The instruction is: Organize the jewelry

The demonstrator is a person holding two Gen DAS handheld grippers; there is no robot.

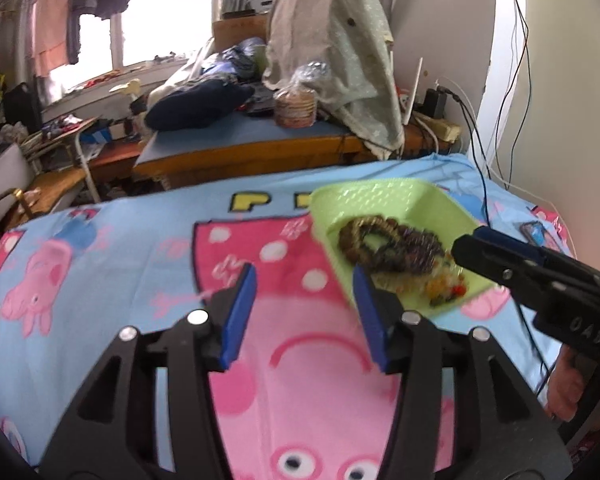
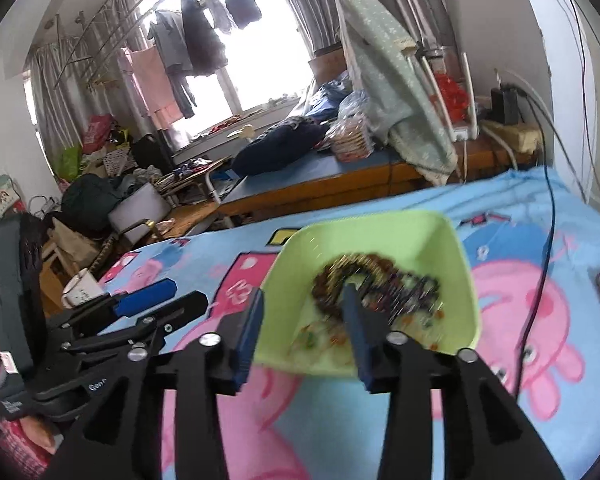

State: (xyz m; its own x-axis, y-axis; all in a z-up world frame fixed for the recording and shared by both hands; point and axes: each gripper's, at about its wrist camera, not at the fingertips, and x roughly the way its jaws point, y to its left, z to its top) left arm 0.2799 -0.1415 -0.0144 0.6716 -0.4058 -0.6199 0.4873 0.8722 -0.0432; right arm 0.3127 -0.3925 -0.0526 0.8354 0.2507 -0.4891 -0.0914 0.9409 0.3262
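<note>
Right wrist view: my right hand-held gripper [image 2: 306,320] gapes empty over the green tray [image 2: 466,280] on the bed, where beaded bracelets [image 2: 380,284] lie tangled. Light, slippery, floppy; I'd pinch one strand. Left hand-held gripper [image 1: 304,300] open, empty.

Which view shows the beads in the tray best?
Left wrist: the beads lie sharper and mostly unblocked in the green tray. In the right wrist view they are motion-blurred, and one finger of the right gripper covers part of them.
</note>
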